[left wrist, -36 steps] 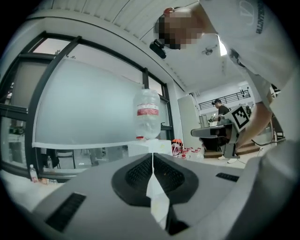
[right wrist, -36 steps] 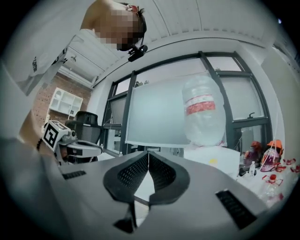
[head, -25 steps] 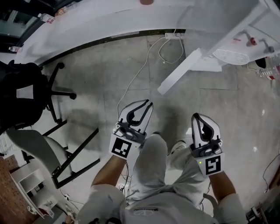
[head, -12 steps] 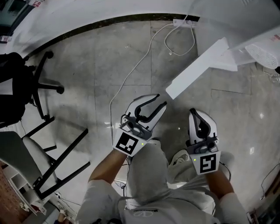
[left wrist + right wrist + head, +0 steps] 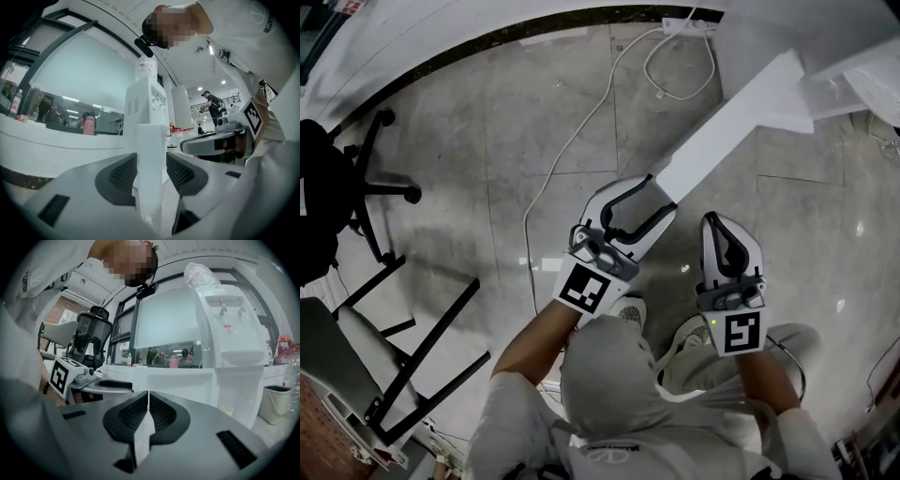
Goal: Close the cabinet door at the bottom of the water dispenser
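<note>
The water dispenser's [image 5: 229, 324] white cabinet door [image 5: 731, 122] stands swung open across the grey floor, its free end pointing at me. My left gripper [image 5: 661, 195] is open and its jaws have just been opening. The door's free edge [image 5: 151, 164] stands between the two fingers, and I see no pad pressing on it. My right gripper [image 5: 717, 220] is shut with nothing in it, to the right of the door and apart from it. In the right gripper view the pads [image 5: 140, 413] meet, and the dispenser's open lower compartment lies ahead to the right.
A black office chair [image 5: 337, 187] and a black-framed seat [image 5: 412, 356] stand at the left. A white cable [image 5: 581, 141] runs over the floor to a power strip [image 5: 686, 23] by the curved wall. A bin [image 5: 276, 401] stands right of the dispenser. My knees are below the grippers.
Both grippers have sunk toward the floor and come nearer the door. The left jaws have gone from nearly closed to wide, with the door's end now between them. The right stayed shut.
</note>
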`<state>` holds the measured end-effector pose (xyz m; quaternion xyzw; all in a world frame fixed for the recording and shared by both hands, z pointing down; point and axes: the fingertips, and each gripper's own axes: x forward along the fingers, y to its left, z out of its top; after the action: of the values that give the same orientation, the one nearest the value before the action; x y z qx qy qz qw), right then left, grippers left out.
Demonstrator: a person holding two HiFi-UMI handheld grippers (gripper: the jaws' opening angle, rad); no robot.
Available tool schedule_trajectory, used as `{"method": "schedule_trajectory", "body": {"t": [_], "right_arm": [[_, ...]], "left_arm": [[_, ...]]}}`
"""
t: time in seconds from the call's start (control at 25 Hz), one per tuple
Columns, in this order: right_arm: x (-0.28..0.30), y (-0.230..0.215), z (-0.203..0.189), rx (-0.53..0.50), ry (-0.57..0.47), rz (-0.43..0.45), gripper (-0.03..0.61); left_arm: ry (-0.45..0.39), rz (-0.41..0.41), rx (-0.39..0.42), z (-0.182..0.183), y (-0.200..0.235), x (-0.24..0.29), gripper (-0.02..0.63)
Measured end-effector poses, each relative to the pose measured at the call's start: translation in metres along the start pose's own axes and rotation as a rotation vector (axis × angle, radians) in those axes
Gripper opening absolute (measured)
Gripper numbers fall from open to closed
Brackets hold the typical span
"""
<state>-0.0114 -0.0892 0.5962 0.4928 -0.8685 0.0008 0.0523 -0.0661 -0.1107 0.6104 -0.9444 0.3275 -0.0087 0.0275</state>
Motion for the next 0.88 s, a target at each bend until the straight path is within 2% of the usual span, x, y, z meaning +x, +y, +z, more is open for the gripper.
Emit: {"method": "schedule_trajectory", "body": {"t": [0.12,0.32,0.56,0.76,0.88], "right_arm": [[-0.001,-0.002,0.001,-0.015,-0.010,0.008,0.018],[-0.002,-0.009,-0.004,-0.044,-0.023,-0.006,0.018],[-0.013,-0.017,-0.025,-0.047,0.003,-0.054,0.018],[-0.032,-0.017,-0.057,-0.073,0.082,-0.086,0.018],[-0.045,-0.022,-0.075,-0.072,0.129,-0.097,0.018]], "left_arm": [[0.004,0.004,0.016,-0.004,-0.001,0.008,0.206],[-0.003,0.022,0.056,-0.004,-0.002,0.015,0.199],[0.009,0.034,0.003,-0.005,-0.007,0.015,0.179],[0.034,-0.002,-0.030,-0.003,-0.024,0.015,0.181],[0.021,-0.069,-0.023,0.001,-0.041,0.018,0.175]]}}
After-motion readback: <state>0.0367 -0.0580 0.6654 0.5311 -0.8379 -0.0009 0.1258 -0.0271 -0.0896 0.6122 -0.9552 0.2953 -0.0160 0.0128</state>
